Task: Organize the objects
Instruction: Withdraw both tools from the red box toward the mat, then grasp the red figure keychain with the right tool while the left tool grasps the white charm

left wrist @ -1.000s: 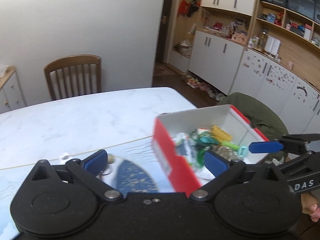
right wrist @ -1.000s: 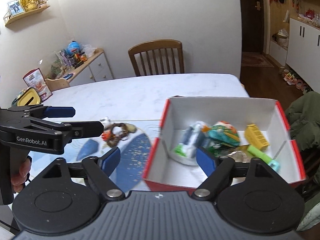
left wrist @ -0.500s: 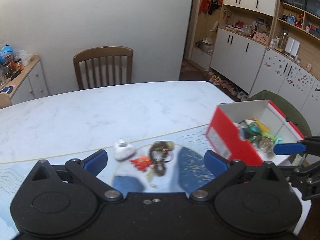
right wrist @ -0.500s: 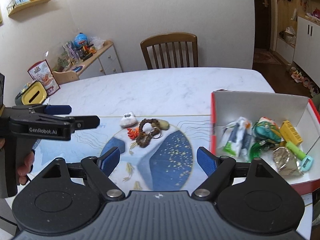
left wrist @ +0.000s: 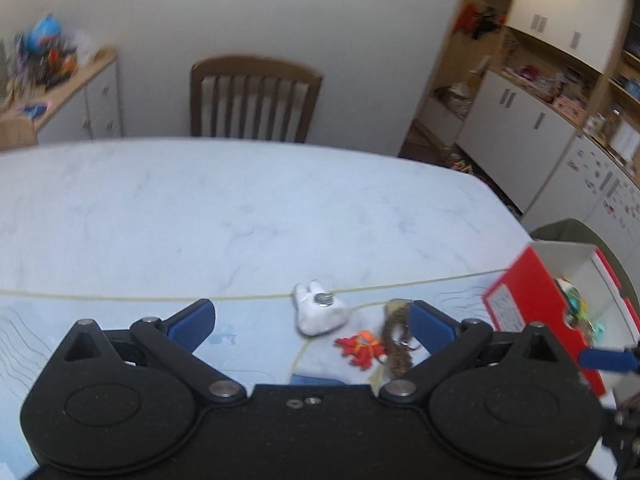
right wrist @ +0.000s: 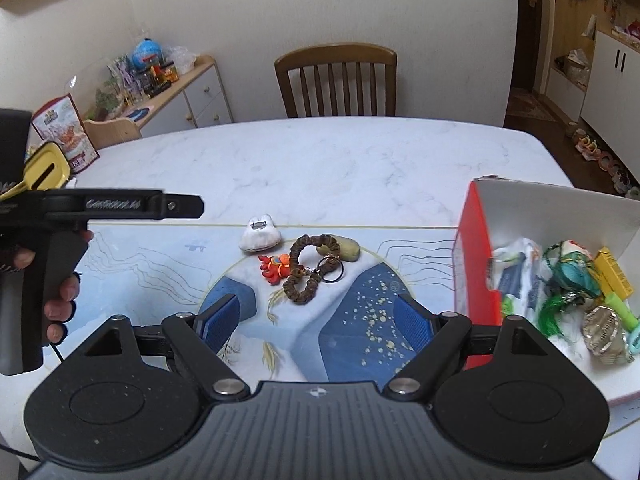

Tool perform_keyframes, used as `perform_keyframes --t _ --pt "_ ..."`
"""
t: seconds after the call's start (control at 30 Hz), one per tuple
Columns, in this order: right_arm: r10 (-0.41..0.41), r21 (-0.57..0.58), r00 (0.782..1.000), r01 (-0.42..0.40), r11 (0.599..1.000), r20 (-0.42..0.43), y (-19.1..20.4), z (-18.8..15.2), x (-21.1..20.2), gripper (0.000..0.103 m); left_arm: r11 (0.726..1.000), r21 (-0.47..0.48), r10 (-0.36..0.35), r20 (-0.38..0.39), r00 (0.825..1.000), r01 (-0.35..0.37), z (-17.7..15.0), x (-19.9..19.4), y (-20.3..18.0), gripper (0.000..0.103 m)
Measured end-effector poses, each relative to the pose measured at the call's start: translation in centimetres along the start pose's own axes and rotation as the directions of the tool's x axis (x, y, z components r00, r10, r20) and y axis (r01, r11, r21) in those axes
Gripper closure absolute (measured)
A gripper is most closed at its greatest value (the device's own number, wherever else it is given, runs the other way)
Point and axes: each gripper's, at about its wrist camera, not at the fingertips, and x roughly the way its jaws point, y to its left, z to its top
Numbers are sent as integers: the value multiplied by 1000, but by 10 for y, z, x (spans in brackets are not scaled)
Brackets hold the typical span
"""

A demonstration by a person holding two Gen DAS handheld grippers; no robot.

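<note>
With both the left gripper (left wrist: 312, 316) and right gripper (right wrist: 316, 316) spread and empty above the table (right wrist: 320, 160), one should descend squarely over the white plush charm (right wrist: 260, 236), near the red box (right wrist: 474, 248).

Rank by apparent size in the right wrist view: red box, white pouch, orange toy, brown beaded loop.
1. red box, clearly largest.
2. brown beaded loop.
3. white pouch.
4. orange toy, smallest, though close to the pouch.
</note>
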Motion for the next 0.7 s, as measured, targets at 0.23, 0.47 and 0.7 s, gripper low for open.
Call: perform_keyframes --t 0.23,0.47,0.7 --pt "-15 -9 999 14 1000 -51 8 2 35 19 1000 8 11 -66 998 -11 0 41 6 0" --pt "-23 -23 996 21 1000 -88 10 3 67 19 999 32 11 -87 996 -8 2 73 2 1" --pt "56 -128 994 -68 989 -98 41 0 89 19 999 36 9 -93 996 -6 3 96 1 1"
